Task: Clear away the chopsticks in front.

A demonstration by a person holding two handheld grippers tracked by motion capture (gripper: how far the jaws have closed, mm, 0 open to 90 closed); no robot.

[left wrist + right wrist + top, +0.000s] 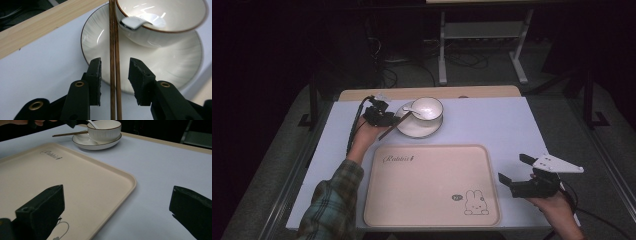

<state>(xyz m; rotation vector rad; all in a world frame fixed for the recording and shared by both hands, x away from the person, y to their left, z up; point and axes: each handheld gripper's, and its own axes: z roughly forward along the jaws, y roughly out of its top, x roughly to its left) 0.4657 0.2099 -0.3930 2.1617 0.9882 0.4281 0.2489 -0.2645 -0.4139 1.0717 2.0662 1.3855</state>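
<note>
left gripper (115,72) jaws narrow, straddling chopsticks (114,50) on plate (95,37), not clamped; right gripper (521,172) jaws wide beside tray (432,220)

The left forearm, in a plaid sleeve (332,200), reaches forward from the lower left, its hand (364,137) holding the left tongs (113,72) far out with the jaws parted a little and pointing rightward. The right hand (557,207) sits low at the near right and holds the right tongs (512,170), jaws spread wide and aimed left.
</note>
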